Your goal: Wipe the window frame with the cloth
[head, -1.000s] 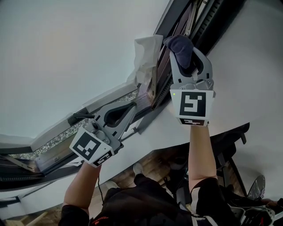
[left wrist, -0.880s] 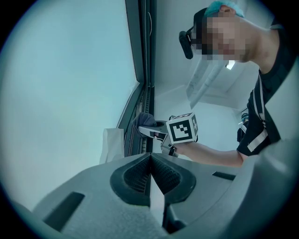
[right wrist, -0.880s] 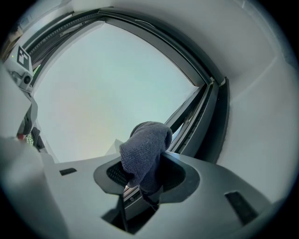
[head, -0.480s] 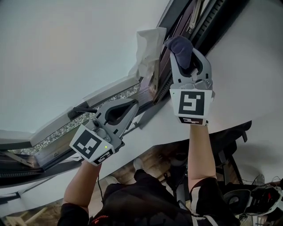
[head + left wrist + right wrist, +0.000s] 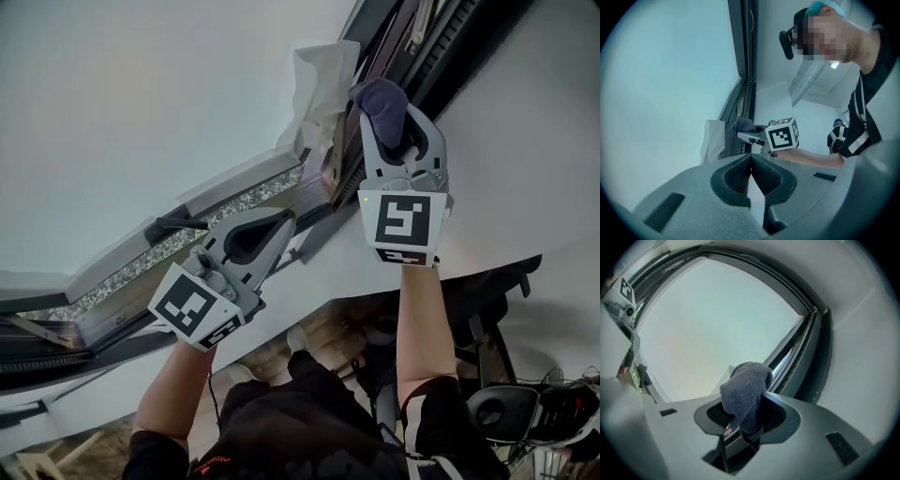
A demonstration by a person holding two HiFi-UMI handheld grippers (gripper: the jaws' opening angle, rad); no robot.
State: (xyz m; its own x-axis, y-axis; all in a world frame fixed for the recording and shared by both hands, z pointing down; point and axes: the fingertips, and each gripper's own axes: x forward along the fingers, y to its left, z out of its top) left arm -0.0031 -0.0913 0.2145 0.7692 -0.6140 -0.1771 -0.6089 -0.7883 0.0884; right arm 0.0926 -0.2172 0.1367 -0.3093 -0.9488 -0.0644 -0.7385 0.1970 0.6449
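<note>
The right gripper (image 5: 397,129) has its 2 jaws clamped on a dark blue cloth (image 5: 381,97), which bulges out past the tips in a bunched wad. In the right gripper view the cloth (image 5: 746,391) fills the gap between the jaws of the right gripper (image 5: 744,417) and hangs down behind them. The wad sits at the dark window frame (image 5: 448,39), on the member that runs to the upper right, just above the frame's corner; whether it presses on the metal or only hovers just beside it cannot be told.

A crumpled white sheet (image 5: 323,67) clings to the glass side of that same corner, just beside the cloth.

The left gripper (image 5: 279,225) lies along the other frame member, near the corner, over a speckled strip (image 5: 187,236) on the rail. Its 2 jaws are pressed together with nothing between them, as the left gripper view shows (image 5: 751,158). A small dark handle (image 5: 176,225) sticks out from the rail, near the left gripper's body.

The pale pane (image 5: 717,319) fills the frame, and a white wall (image 5: 534,141) borders the frame's outer edge.
</note>
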